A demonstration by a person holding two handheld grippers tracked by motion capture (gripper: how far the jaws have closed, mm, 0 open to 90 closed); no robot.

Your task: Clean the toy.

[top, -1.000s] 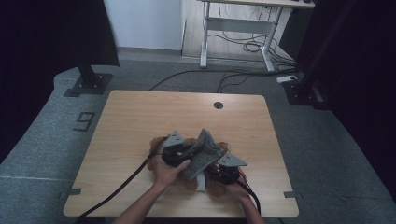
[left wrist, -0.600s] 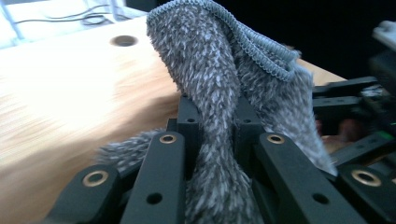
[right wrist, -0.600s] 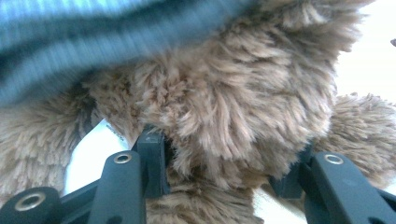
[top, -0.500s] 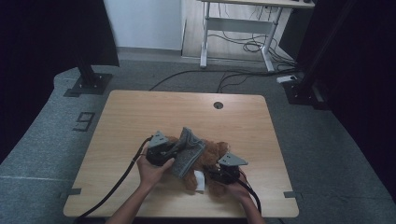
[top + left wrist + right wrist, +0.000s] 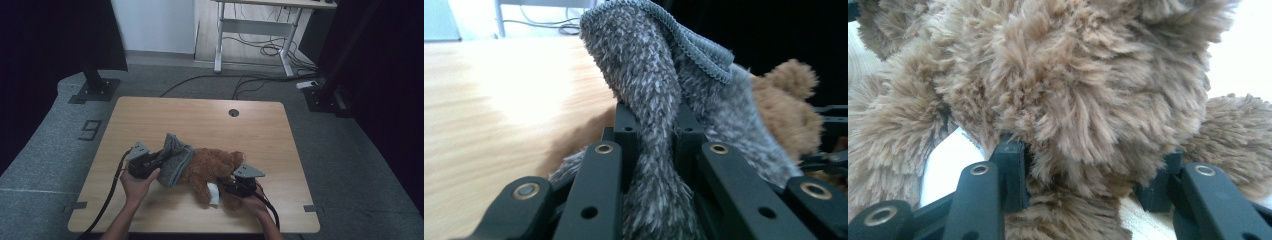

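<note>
Left tongs (image 5: pixel 150 162) clenched on grey cloth (image 5: pixel 176 159), right tongs (image 5: pixel 235 186) grasping teddy bear (image 5: pixel 212 167); next, draw the cloth clear leftward.

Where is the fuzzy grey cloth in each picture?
High view: grey cloth left of centre, draped over the brown teddy bear.
Left gripper view: centre, pinched between the left gripper jaws and rising to the top.
Right gripper view: I can't find it there.
Shared landmark: the teddy bear's brown fur.
</note>
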